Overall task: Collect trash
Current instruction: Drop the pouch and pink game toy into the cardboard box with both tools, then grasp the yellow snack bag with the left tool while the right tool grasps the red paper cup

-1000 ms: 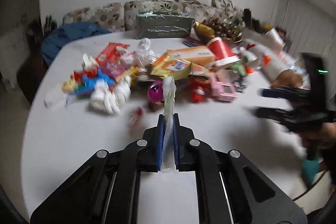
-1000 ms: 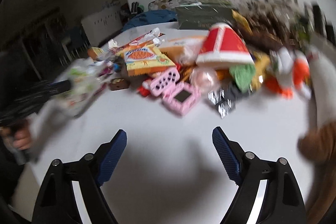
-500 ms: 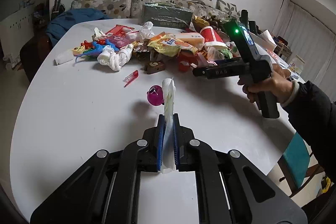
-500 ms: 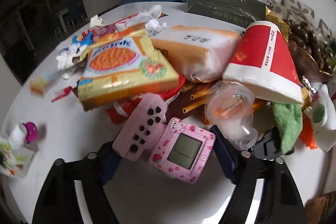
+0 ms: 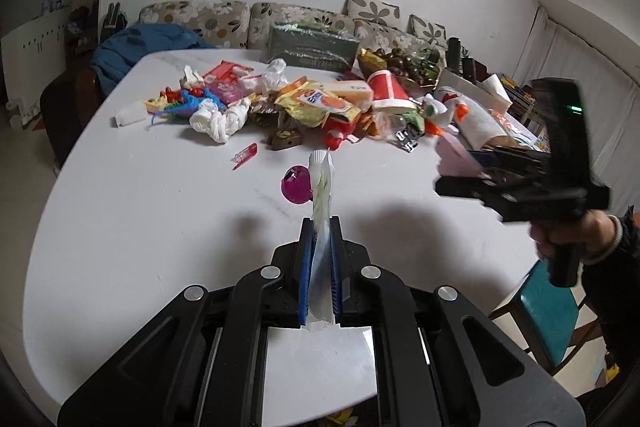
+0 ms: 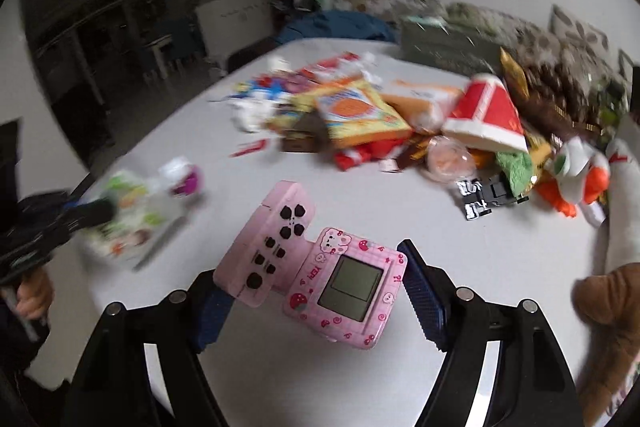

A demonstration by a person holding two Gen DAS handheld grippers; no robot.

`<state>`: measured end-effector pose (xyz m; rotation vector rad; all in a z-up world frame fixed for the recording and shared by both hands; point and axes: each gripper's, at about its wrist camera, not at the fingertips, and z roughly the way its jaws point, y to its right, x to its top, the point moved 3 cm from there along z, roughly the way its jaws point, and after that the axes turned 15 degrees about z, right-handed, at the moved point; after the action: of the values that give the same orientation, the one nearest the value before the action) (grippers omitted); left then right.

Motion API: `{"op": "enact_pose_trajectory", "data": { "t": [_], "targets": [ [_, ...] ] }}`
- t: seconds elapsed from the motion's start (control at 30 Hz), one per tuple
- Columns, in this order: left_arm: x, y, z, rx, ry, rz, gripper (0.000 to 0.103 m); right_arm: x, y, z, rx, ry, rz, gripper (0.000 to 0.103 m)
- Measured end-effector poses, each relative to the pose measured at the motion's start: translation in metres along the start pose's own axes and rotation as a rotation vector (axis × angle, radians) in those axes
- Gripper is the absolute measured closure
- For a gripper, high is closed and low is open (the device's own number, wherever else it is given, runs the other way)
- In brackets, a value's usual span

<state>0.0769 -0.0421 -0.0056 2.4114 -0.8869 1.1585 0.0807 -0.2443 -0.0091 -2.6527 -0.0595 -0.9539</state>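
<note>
My left gripper (image 5: 321, 227) is shut on a white plastic wrapper (image 5: 321, 195) with green print, held upright above the white table (image 5: 160, 227). The same wrapper shows blurred in the right wrist view (image 6: 128, 219). My right gripper (image 6: 308, 291) is shut on a pink handheld game toy (image 6: 320, 267) and holds it above the table. That gripper shows at the right in the left wrist view (image 5: 472, 171), with the pink toy (image 5: 456, 157) in its jaws. A pile of trash and toys (image 5: 312, 103) lies across the far half of the table.
A purple ball (image 5: 297, 184) and a red tube (image 5: 246, 155) lie loose near the pile. A red paper cup (image 6: 486, 119), an orange snack bag (image 6: 356, 113) and a plush toy (image 6: 580, 171) sit in the heap. A sofa (image 5: 240, 23) stands behind the table; a teal chair (image 5: 552, 311) stands at the right.
My right gripper closed on the pink game toy in the pile, lifted it and pulled back toward the near side. My left gripper kept hold of the wrapper.
</note>
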Motion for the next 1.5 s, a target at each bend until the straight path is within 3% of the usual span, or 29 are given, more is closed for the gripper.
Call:
{"op": "enact_pose_trajectory", "data": {
  "t": [0.13,0.3,0.5,0.67,0.73,0.8,0.83,0.93,1.03,1.27,1.37,1.5],
  "targets": [
    [-0.005,0.013,-0.026,-0.001,0.017,0.0,0.096,-0.032,-0.03,-0.041,0.084,0.004,-0.036,0.028],
    [-0.034,0.043,-0.064,-0.012,-0.013,0.029,0.096,-0.103,-0.056,-0.063,0.158,-0.093,-0.067,0.028],
    [-0.087,0.087,-0.088,-0.068,-0.115,0.061,0.096,-0.171,-0.058,-0.042,0.162,-0.23,-0.03,0.028],
    [-0.136,0.11,-0.078,-0.09,-0.243,0.094,0.095,-0.214,-0.052,-0.003,0.126,-0.33,-0.021,0.027],
    [-0.16,0.108,-0.059,-0.09,-0.319,0.105,0.086,-0.229,-0.046,0.021,0.103,-0.389,-0.003,0.027],
    [-0.181,0.101,-0.041,-0.049,-0.379,0.104,0.053,-0.241,-0.04,0.039,0.083,-0.437,0.018,0.026],
    [-0.19,0.097,-0.033,-0.046,-0.401,0.09,0.053,-0.246,-0.036,0.045,0.066,-0.461,0.026,0.026],
    [-0.197,0.083,-0.025,-0.053,-0.423,0.028,0.053,-0.244,-0.031,0.041,0.065,-0.446,0.033,0.025],
    [-0.186,0.073,-0.027,-0.05,-0.381,0.014,0.053,-0.231,-0.03,0.024,0.1,-0.379,0.015,0.012],
    [-0.157,0.059,-0.033,-0.057,-0.314,-0.008,0.053,-0.211,-0.026,0.006,0.109,-0.344,0.023,0.014],
    [-0.134,0.057,-0.044,-0.053,-0.258,-0.014,0.053,-0.184,-0.02,-0.018,0.127,-0.271,0.057,0.014],
    [-0.093,0.043,-0.052,-0.012,-0.161,-0.026,0.043,-0.127,-0.001,-0.042,0.109,-0.124,0.089,0.011]
  ]
}}
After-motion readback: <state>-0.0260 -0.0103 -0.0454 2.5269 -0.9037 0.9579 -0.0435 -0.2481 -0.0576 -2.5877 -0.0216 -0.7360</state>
